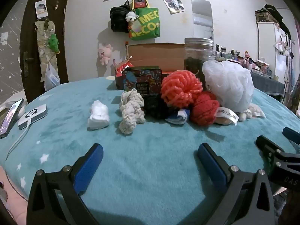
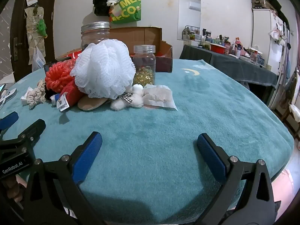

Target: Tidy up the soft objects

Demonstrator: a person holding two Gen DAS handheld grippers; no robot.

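Writing shows in several places: the dark floral tin (image 1: pixel 142 80) reads "BEAUTY CREAM", the green tote (image 1: pixel 145 24) on the wall shows "MEC" over "ECO", and the left gripper's (image 1: pixel 150 151) body, seen from the right wrist, carries "GenRobot.AI". A white tag (image 1: pixel 227 115) under the pile bears partly legible letters, something like "miffy"; from the other side a second tag (image 2: pixel 63 101) shows a QR code.

Soft things lie in a heap on the teal blanket (image 1: pixel 150 168), towards its far side, in front of a cardboard box (image 1: pixel 155 56). A white mesh puff (image 1: pixel 227 83) leans on a big lidded jar (image 1: pixel 198 56). Beside it sit an orange mesh puff (image 1: pixel 181 88) and, lower, a red yarn ball (image 1: pixel 204 109), the two touching. A black fuzzy item (image 1: pixel 158 107) and a blue-and-white piece (image 1: pixel 178 117) sit under the orange puff. To the left a cream crochet piece (image 1: pixel 131 110) stands against the tin, and a white folded cloth (image 1: pixel 98 115) lies just apart from it. From the right wrist, a tan pad (image 2: pixel 91 102), a small white plush (image 2: pixel 129 98) with a checked bow and a crumpled paper sachet (image 2: pixel 158 97) lie at the white puff's foot, near a small jar (image 2: pixel 144 65) of gold bits.

Both grippers hover low over bare blanket, near the heap, side by side. Left jaws are spread wide and hold nothing; the right gripper (image 2: pixel 149 141) likewise has its jaws wide apart and empty.

A phone (image 1: pixel 8 118) and a white device (image 1: pixel 32 116) lie at the blanket's left edge.
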